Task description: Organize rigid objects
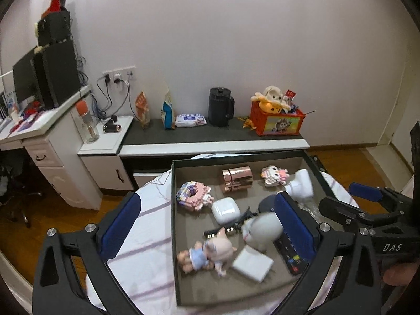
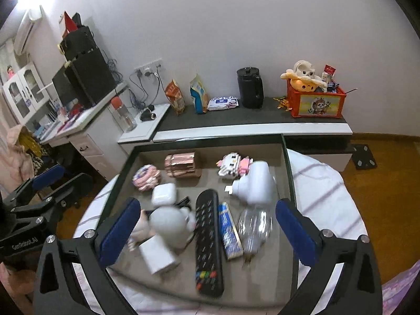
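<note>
A dark-rimmed tray [image 1: 173,210] [image 2: 287,173] with a grey floor sits on a round table and holds several rigid objects: a black remote [image 2: 208,241], a white earbud case [image 1: 225,210] [image 2: 164,194], a rose-gold cylinder [image 1: 237,182], block figures [image 1: 193,195] [image 2: 235,165], a white figurine [image 1: 262,229] [image 2: 172,225], a doll [image 1: 207,256], a white box [image 1: 252,262] [image 2: 157,258], a white bottle [image 2: 253,183]. My left gripper [image 1: 207,223] is open and empty above the tray. My right gripper [image 2: 207,228] is open and empty above the tray.
A low dark-topped cabinet [image 1: 210,136] behind the table carries snack bags, wipes, a black jug [image 1: 220,107] and a red toy crate [image 1: 278,120]. A white desk with a monitor [image 1: 23,84] stands left. Wooden floor [image 2: 388,178] lies right.
</note>
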